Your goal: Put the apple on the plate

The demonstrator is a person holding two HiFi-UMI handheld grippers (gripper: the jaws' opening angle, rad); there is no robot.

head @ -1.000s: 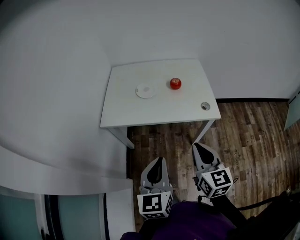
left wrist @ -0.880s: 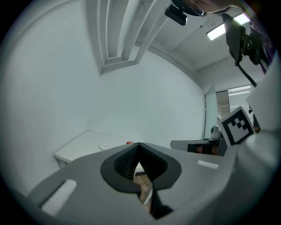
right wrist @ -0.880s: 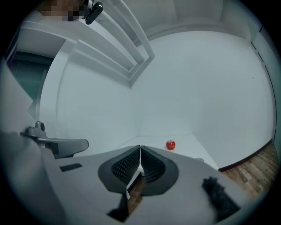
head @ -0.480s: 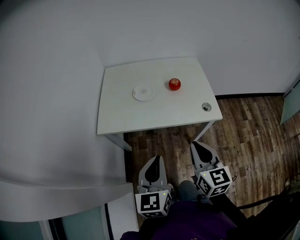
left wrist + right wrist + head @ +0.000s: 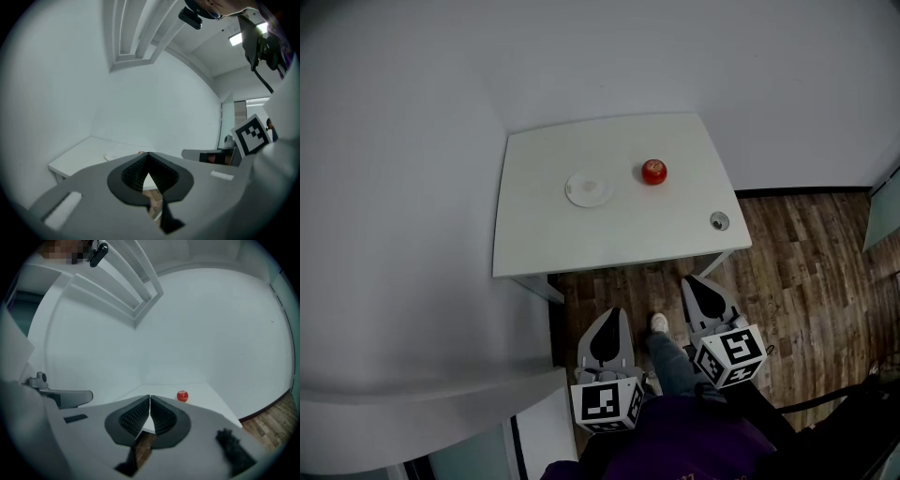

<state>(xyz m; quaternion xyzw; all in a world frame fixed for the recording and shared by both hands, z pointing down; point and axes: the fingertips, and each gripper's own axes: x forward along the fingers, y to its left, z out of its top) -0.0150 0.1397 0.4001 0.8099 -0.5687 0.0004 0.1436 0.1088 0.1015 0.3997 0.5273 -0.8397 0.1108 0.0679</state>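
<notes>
A red apple (image 5: pixel 653 172) sits on the white table (image 5: pixel 609 234), a little right of a small white plate (image 5: pixel 589 189). The apple (image 5: pixel 182 396) shows far ahead in the right gripper view; the plate (image 5: pixel 115 156) shows far off in the left gripper view. My left gripper (image 5: pixel 610 318) and right gripper (image 5: pixel 695 283) hang side by side over the wooden floor, short of the table's near edge. Both point toward the table. Each has its jaw tips together with nothing between them.
A small round grey fitting (image 5: pixel 719 221) sits near the table's front right corner. White walls close in behind and to the left of the table. My foot in a white shoe (image 5: pixel 659 323) is on the wooden floor (image 5: pixel 806 272) between the grippers.
The table has come closer in the head view as I walk toward it. A leg and shoe have stepped forward between the grippers. Both grippers stay shut.
</notes>
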